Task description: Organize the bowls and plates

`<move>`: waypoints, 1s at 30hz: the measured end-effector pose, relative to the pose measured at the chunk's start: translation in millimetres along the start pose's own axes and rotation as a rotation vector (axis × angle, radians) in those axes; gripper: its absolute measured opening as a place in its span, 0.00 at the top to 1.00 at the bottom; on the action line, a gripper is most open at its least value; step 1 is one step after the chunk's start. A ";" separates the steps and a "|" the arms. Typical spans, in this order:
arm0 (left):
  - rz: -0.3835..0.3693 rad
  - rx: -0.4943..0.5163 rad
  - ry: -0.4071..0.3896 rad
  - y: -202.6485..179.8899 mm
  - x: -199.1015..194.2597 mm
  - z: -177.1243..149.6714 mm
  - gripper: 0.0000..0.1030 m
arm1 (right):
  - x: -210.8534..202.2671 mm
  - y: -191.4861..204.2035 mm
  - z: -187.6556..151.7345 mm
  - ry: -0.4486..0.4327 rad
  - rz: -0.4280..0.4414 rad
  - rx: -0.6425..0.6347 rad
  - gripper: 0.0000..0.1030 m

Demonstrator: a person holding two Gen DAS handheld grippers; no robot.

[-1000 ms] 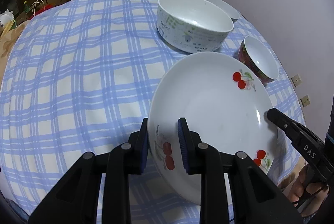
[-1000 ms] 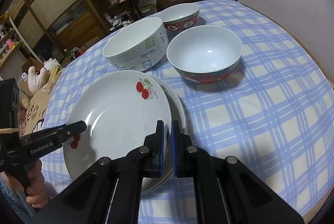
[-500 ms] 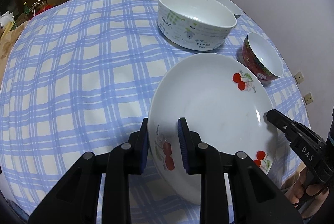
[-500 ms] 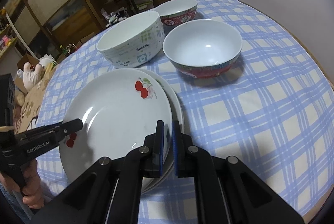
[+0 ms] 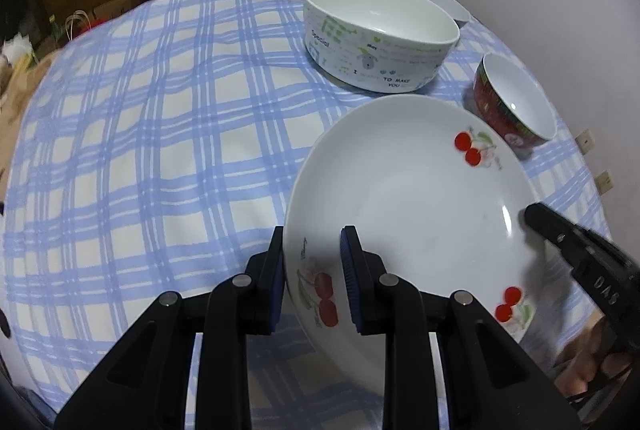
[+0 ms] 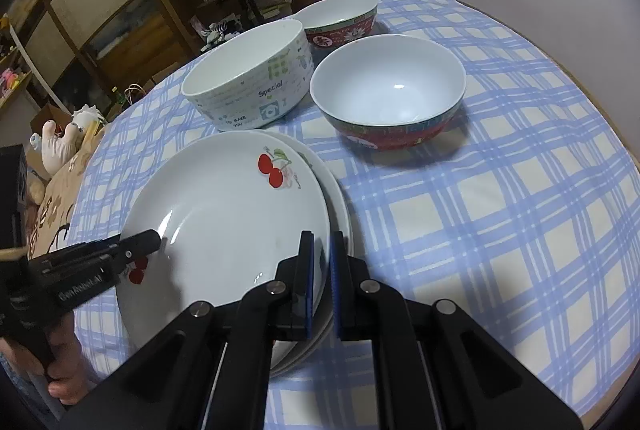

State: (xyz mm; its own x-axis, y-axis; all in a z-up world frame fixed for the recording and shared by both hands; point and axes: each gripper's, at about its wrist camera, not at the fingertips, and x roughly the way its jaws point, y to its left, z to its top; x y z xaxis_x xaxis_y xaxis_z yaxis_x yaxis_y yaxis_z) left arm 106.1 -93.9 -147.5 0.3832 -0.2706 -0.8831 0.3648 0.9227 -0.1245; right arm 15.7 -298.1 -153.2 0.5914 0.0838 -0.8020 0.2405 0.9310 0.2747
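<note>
Left claw (image 5: 312, 270) pinches the near-left rim of the cherry plate (image 5: 404, 197), w/ one finger under the rim and one on the inside; the plate sits on top of a second plate (image 6: 340, 205) on the checked table (image 5: 160, 117). Right claw (image 6: 320, 278) grips the same top plate's opposite edge, fingers nearly pressed together on the rim. Beyond the stack: the printed white bowl (image 5: 380, 33) just behind, a red bowl (image 6: 388, 89) beside it, another red bowl (image 6: 340, 15) farther back.
</note>
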 end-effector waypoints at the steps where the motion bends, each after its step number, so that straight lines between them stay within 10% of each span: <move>1: 0.004 0.006 0.000 -1.1 0.5 0.0 0.76 | -0.5 -0.2 0.6 -0.002 -0.001 0.002 0.90; 30: -0.021 -0.005 0.016 4.4 -4.5 -1.0 0.75 | -3.4 -5.8 3.7 -0.013 0.023 0.033 0.90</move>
State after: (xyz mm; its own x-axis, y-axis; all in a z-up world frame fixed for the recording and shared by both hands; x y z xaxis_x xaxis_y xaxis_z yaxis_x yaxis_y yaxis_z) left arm 105.2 -88.4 -144.5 0.3618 -0.2855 -0.8875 0.3681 0.9184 -0.1454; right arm 15.2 -305.1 -150.1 0.6068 0.1001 -0.7885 0.2521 0.9166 0.3103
